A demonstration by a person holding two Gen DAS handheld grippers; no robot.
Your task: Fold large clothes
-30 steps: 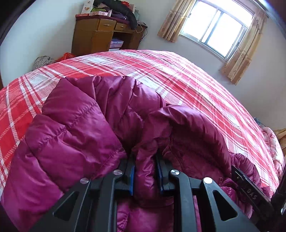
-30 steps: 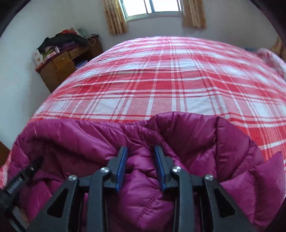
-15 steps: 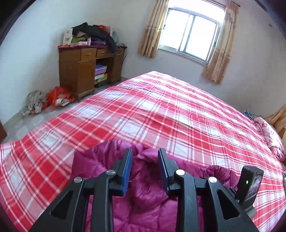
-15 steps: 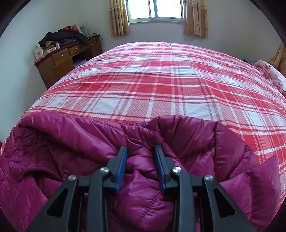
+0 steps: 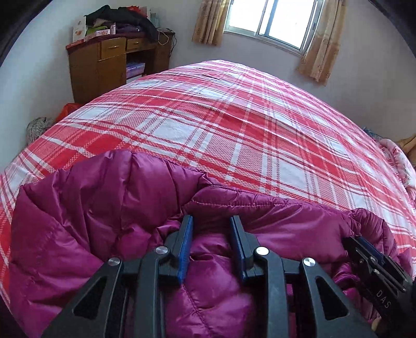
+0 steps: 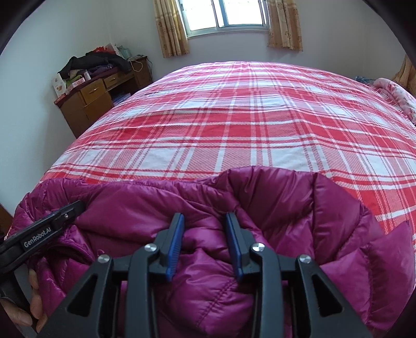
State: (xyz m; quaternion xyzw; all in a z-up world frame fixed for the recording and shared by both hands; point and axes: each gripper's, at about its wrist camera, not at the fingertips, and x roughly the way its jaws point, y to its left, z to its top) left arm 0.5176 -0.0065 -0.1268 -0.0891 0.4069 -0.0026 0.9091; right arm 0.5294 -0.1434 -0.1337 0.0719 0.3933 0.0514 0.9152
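Note:
A magenta quilted down jacket [image 5: 98, 208] lies bunched at the near edge of a bed with a red and white plaid cover [image 5: 247, 124]. My left gripper [image 5: 212, 223] has its jaws a hand's width apart with a puffy fold of the jacket bulging between them; whether they press it is unclear. My right gripper [image 6: 204, 221] stands the same way over the jacket [image 6: 325, 215], fabric filling the gap. The right gripper also shows at the right edge of the left wrist view [image 5: 364, 247], and the left gripper shows at the left of the right wrist view [image 6: 75, 208].
A wooden desk [image 5: 104, 67] piled with clothes and boxes stands against the far left wall. A window with beige curtains [image 6: 226, 15] is at the back. A floral quilt [image 6: 397, 96] lies at the bed's far right. Bags sit on the floor [image 5: 39, 124].
My left gripper let go of the fold it pinched, rose and opened, then came back down onto the jacket. My right gripper has stayed in place on the jacket.

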